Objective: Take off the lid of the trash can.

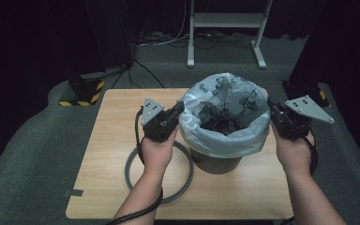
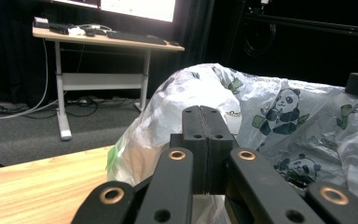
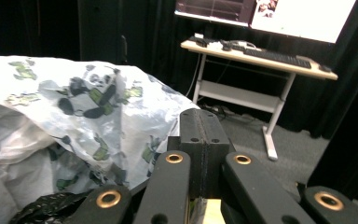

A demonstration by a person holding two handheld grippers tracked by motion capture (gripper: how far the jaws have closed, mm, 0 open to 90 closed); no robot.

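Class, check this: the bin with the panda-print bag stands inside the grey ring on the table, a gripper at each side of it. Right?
Not quite. The high view shows the bin standing beside the grey ring, not inside it. The left gripper and right gripper do flank it.

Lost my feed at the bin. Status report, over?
Left gripper and right gripper shut, one each side of the panda-print bag at the bin's rim. Whether they pinch it, cannot tell. Grey ring lies beside the bin, clear.

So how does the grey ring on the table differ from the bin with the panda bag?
The grey ring lies flat on the table; the bin stands upright. The ring is bare and open in the middle, while the bin wears a panda-printed bag folded over its rim, with dark contents inside. Both are round and sit on the table.
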